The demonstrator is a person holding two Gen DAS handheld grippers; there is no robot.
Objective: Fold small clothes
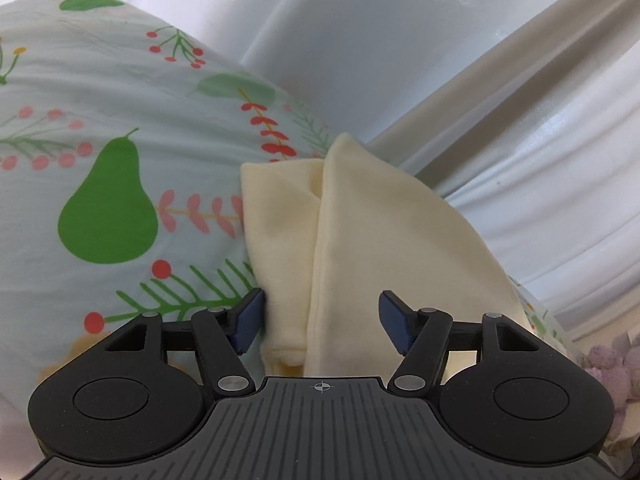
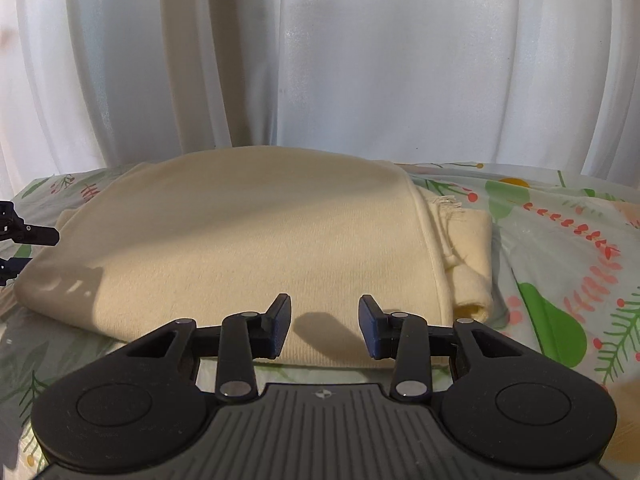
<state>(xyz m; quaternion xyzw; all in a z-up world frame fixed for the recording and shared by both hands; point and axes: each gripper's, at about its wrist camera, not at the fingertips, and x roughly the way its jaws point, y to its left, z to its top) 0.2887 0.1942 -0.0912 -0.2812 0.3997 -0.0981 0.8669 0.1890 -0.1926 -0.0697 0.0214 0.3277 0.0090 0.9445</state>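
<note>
A folded cream fleece garment (image 2: 248,248) fills the middle of the pale bedsheet printed with green pears and red berries (image 2: 560,280). Bare sheet lies open at three o'clock. White pleated curtains (image 2: 320,60) wall off twelve o'clock, just behind the garment.

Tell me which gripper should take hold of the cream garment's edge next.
Probably the left gripper: its open jaws already straddle the folded cream garment. The right gripper hovers over the flat top.

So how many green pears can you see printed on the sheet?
2 whole ones: one green pear left of the cream garment, another near the garment's right end, possibly the same print. Others may be hidden underneath.
</note>
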